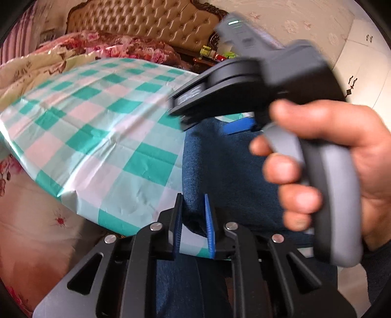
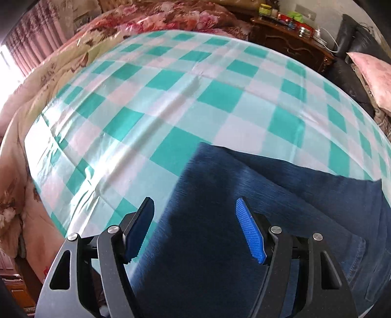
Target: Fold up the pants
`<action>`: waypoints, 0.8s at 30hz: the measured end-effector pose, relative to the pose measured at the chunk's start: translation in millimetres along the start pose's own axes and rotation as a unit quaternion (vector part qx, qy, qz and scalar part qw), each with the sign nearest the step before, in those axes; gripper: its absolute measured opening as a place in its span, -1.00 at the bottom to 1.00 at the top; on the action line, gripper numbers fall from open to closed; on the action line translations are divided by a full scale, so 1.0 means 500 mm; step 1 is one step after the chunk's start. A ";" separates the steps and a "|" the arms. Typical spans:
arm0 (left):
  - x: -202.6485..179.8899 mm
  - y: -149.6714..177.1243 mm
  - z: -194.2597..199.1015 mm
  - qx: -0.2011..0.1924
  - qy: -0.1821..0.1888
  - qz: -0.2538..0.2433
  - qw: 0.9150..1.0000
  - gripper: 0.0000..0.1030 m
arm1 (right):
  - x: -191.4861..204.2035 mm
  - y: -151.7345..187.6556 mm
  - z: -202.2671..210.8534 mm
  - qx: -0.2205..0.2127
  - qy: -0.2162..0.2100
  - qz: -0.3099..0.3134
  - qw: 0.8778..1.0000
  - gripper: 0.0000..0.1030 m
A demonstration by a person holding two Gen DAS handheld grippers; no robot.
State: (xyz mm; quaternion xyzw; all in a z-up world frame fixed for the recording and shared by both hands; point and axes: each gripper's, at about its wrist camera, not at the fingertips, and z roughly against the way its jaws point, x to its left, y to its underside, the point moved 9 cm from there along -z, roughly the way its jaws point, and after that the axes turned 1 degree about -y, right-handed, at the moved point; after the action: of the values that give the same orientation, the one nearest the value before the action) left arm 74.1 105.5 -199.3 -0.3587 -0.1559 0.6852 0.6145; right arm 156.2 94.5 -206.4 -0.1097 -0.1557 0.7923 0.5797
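- We find the pants (image 1: 220, 166) lying on the checked cloth (image 1: 97, 117), near its front edge.
- The left gripper (image 1: 194, 215) is clamped on a fold of the pants, in our judgement to anchor or lift that edge.
- The right gripper (image 2: 195, 230) hangs above the denim, jaws wide, holding nothing.
- Only the left view shows the hand (image 1: 330, 166) on the right tool; only the right view shows the pants (image 2: 244, 208) spreading rightward.

Premises: a home bedroom. Ahead of the jaws stand a bed with tufted headboard (image 1: 146, 22), floral quilt (image 2: 176, 17) and checked sheet (image 2: 195, 97). A carved wooden nightstand (image 2: 290, 46) with small clutter, a pink pillow (image 2: 369, 73) and curtains (image 2: 36, 44) confirm it.
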 end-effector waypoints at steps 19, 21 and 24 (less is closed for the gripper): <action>0.026 -0.005 -0.022 0.001 0.043 0.076 0.996 -0.05 | -0.015 -0.008 0.018 -0.043 0.006 0.008 0.999 -0.74; 0.018 -0.003 -0.033 0.008 0.048 0.071 0.996 -0.32 | -0.018 -0.009 0.031 -0.049 0.003 0.006 0.999 -0.75; 0.004 -0.001 -0.036 0.008 0.052 0.064 0.997 -0.67 | -0.022 -0.007 0.039 -0.053 0.001 0.003 0.999 -0.76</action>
State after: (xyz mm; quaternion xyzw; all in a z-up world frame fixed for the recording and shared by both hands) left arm 86.6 103.2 -211.9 -0.3986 -0.0947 0.7048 0.5791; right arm 155.8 82.8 -187.2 -0.1413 -0.1967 0.7846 0.5708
